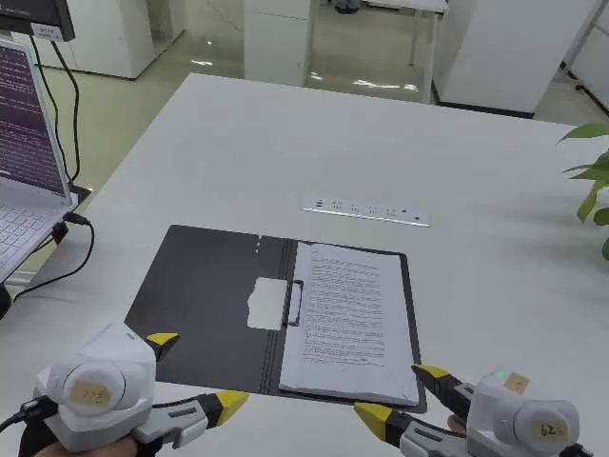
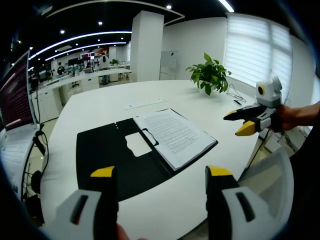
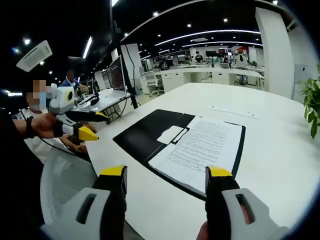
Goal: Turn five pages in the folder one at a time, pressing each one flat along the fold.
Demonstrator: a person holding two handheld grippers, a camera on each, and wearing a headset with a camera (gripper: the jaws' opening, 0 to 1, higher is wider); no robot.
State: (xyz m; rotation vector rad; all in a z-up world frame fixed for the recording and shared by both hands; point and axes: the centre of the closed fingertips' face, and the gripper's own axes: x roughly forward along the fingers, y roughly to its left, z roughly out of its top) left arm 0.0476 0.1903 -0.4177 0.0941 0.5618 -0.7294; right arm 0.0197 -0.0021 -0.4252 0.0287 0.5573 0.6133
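One white table (image 1: 238,152) ran across the head view. Open black folder (image 1: 205,286) lay flat at frame ctr, w/ paper stack (image 1: 347,314) on its rt half. Laptop (image 1: 24,181) sat at left edge. Left gripper (image 1: 198,369) at lower left had jaws wide, holding nothing. Right gripper (image 1: 401,392) at lower rt was likewise wide, near stack's bottom corner. Power strip (image 1: 366,209) lay just above folder.
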